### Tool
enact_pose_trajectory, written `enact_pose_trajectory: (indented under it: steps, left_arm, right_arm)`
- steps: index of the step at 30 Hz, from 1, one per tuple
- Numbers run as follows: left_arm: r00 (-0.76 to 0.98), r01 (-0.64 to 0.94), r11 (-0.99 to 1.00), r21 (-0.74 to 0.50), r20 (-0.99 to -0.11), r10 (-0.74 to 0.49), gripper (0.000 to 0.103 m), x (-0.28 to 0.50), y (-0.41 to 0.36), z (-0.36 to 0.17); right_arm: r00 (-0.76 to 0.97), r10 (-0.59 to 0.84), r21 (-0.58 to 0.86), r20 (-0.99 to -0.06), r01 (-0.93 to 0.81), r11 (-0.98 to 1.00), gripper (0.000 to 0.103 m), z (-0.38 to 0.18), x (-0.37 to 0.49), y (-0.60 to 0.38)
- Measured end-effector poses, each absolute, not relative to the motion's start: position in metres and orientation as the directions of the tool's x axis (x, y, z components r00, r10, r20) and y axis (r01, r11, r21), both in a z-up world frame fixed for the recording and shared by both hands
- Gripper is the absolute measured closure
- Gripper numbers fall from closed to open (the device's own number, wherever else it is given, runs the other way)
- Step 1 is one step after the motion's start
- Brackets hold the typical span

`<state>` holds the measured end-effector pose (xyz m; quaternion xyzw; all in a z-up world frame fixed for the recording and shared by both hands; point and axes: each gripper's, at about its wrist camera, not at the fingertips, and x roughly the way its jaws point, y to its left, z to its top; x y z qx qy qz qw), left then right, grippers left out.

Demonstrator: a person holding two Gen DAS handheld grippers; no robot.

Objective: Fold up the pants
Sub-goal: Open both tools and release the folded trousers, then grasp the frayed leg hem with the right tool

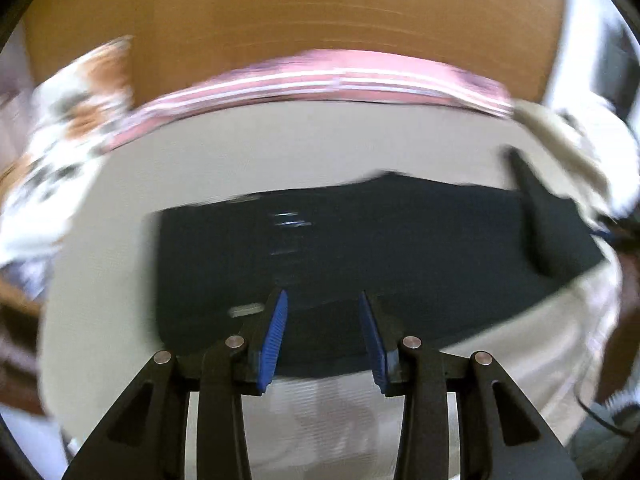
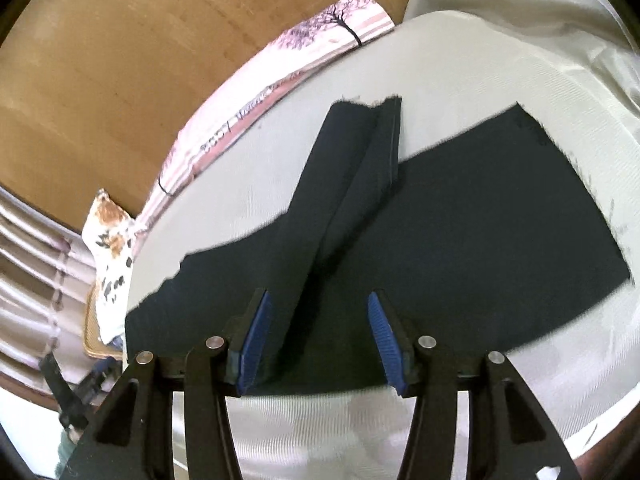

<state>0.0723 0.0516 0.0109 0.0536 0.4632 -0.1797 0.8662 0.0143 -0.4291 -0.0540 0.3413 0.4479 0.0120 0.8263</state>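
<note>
Dark navy pants [image 1: 360,240] lie flat on a cream-covered bed [image 1: 280,152]. In the left wrist view, which is blurred, my left gripper [image 1: 324,300] is open just above the pants' near edge, holding nothing. In the right wrist view the pants [image 2: 460,232] are spread wide, with a narrower folded strip of the same cloth [image 2: 344,184] lying across them and pointing away. My right gripper [image 2: 318,300] is open over the pants' near edge, its blue pads [image 2: 256,340] on either side of that strip's near end.
A pink patterned sheet [image 1: 328,80] runs along the bed's far edge against a wooden headboard [image 1: 280,8]. A floral pillow [image 1: 68,132] lies at the left. Crumpled cream bedding [image 2: 520,4] is heaped at the right.
</note>
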Motion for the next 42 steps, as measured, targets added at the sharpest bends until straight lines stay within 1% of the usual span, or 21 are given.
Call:
enact_pose_trajectory:
  steps: [2, 4, 5, 9, 13, 20, 21, 24, 26, 28, 29, 32, 36, 42]
  left_arm:
    - [0.441, 0.483, 0.868, -0.116, -0.824, -0.355, 0.064, 0.07, 0.003, 0.001]
    - [0.379, 0.567, 0.811, -0.145, -0.828, -0.413, 0.064, 0.069, -0.036, -0.009]
    - [0.344, 0.607, 0.777, -0.163, -0.828, -0.442, 0.064, 0.068, -0.058, -0.015]
    - [0.254, 0.706, 0.681, -0.196, -0.827, -0.501, 0.064, 0.067, -0.123, -0.03]
    - [0.198, 0.758, 0.621, -0.197, -0.839, -0.507, 0.064, 0.064, -0.164, -0.045]
    - [0.206, 0.77, 0.62, -0.154, -0.859, -0.469, 0.065, 0.056, -0.196, -0.068]
    - [0.21, 0.764, 0.626, -0.155, -0.858, -0.469, 0.066, 0.056, -0.196, -0.07]
    - [0.217, 0.757, 0.635, -0.158, -0.855, -0.471, 0.077, 0.06, -0.198, -0.072]
    - [0.207, 0.751, 0.637, -0.174, -0.854, -0.477, 0.084, 0.062, -0.201, -0.075]
    - [0.207, 0.743, 0.643, -0.186, -0.85, -0.485, 0.086, 0.062, -0.202, -0.075]
    - [0.205, 0.743, 0.643, -0.189, -0.849, -0.487, 0.087, 0.062, -0.202, -0.075]
    - [0.205, 0.741, 0.644, -0.192, -0.848, -0.489, 0.087, 0.06, -0.202, -0.074]
    - [0.207, 0.743, 0.643, -0.187, -0.849, -0.487, 0.087, 0.062, -0.201, -0.074]
    - [0.24, 0.756, 0.637, -0.152, -0.841, -0.486, 0.087, 0.056, -0.203, -0.067]
  right_arm:
    - [0.604, 0.336, 0.588, -0.723, 0.281, 0.758, 0.055, -0.055, 0.026, -0.436]
    - [0.611, 0.339, 0.597, -0.715, 0.282, 0.751, 0.055, -0.055, 0.041, -0.445]
    - [0.612, 0.355, 0.611, -0.707, 0.276, 0.742, 0.058, -0.057, 0.05, -0.448]
    - [0.6, 0.408, 0.665, -0.688, 0.296, 0.686, 0.059, -0.07, 0.092, -0.47]
    - [0.588, 0.412, 0.673, -0.696, 0.335, 0.66, 0.059, -0.082, 0.128, -0.489]
    - [0.558, 0.402, 0.657, -0.726, 0.389, 0.646, 0.059, -0.112, 0.175, -0.509]
    - [0.553, 0.404, 0.656, -0.729, 0.396, 0.642, 0.059, -0.116, 0.178, -0.51]
    - [0.555, 0.412, 0.664, -0.722, 0.389, 0.639, 0.059, -0.126, 0.194, -0.511]
    - [0.566, 0.412, 0.67, -0.714, 0.382, 0.637, 0.066, -0.126, 0.203, -0.512]
    - [0.571, 0.429, 0.689, -0.7, 0.383, 0.615, 0.091, -0.129, 0.212, -0.513]
    - [0.571, 0.439, 0.698, -0.694, 0.382, 0.606, 0.093, -0.131, 0.214, -0.515]
    - [0.579, 0.439, 0.698, -0.687, 0.359, 0.619, 0.098, -0.127, 0.214, -0.512]
    - [0.639, 0.416, 0.717, -0.646, 0.323, 0.618, 0.099, -0.103, 0.194, -0.515]
    - [0.719, 0.316, 0.709, -0.619, 0.338, 0.619, 0.099, -0.058, 0.132, -0.538]
